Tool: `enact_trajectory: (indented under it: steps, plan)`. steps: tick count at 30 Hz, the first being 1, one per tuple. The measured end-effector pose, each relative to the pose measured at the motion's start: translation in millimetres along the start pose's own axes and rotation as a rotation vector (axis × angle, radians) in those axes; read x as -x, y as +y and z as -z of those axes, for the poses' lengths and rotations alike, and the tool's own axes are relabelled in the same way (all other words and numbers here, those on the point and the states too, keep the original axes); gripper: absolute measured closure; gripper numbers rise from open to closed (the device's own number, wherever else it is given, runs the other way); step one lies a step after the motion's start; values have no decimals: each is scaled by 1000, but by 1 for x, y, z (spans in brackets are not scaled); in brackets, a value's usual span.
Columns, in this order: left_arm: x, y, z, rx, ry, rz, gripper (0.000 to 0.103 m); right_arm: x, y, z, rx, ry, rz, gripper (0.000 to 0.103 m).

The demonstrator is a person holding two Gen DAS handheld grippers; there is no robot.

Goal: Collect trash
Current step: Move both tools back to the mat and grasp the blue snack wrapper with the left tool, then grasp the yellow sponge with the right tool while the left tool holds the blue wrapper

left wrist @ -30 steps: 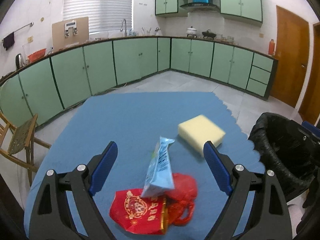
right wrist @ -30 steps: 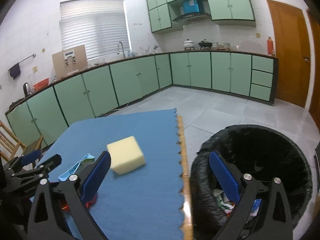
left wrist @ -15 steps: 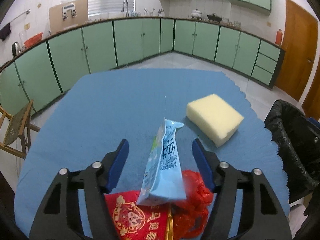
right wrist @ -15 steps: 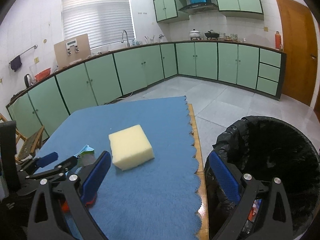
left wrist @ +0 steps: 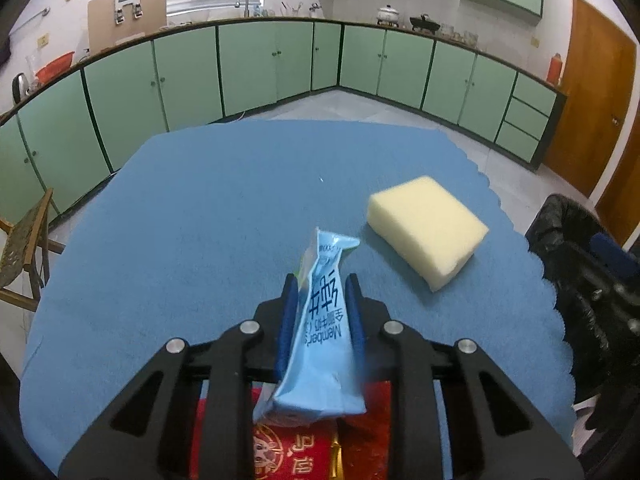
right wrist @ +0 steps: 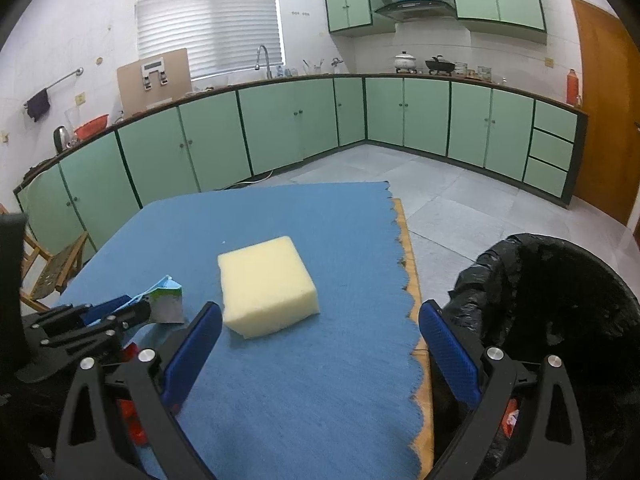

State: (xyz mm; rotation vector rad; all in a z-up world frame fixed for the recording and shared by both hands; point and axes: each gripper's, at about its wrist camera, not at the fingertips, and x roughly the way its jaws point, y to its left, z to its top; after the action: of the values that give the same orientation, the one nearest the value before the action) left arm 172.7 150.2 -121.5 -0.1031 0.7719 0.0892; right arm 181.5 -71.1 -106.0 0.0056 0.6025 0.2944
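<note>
Where the blue mat covers the table, we count three loose items: one light-blue carton, one yellow sponge and one red packet, plus one black-lined bin off the mat's right edge. The carton stands tilted between the fingers of our left gripper, its base over the red packet, which lies flat under the gripper. Our left gripper's blue pads are pressed against the carton's two sides, clamped on it. Our right gripper hangs wide apart and holds nothing, with the sponge just ahead of its left finger. Something red and white seems to lie inside the bin, though we cannot make it out.
</note>
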Motion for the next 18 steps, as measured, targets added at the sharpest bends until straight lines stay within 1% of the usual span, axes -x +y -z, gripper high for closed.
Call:
enact_trajectory:
  steps: [5, 6, 7, 8, 12, 15, 16, 18]
  plan:
    - [7, 7, -9, 14, -31, -20, 82, -11, 11, -4, 16, -5, -16, 6]
    - [6, 9, -12, 18, -34, -24, 87, -13, 13, -5, 20, -5, -18, 6]
    - [6, 12, -13, 23, -38, -26, 88, -16, 16, -5, 29, -3, -22, 6]
    - [5, 14, -15, 25, -45, -32, 103, -20, 19, -6, 37, 0, -26, 6]
    - [-1, 18, -20, 20, -52, -34, 102, -37, 28, -5, 54, 24, -42, 6]
    - [-4, 19, -19, 10, -36, -10, 100, -50, 33, -3, 67, 57, -50, 6]
    - [-6, 21, -17, 16, -18, 4, 98, -53, 34, -2, 66, 63, -55, 6]
    - [-7, 25, -12, 30, -9, 23, 90, -55, 35, -1, 65, 66, -60, 6]
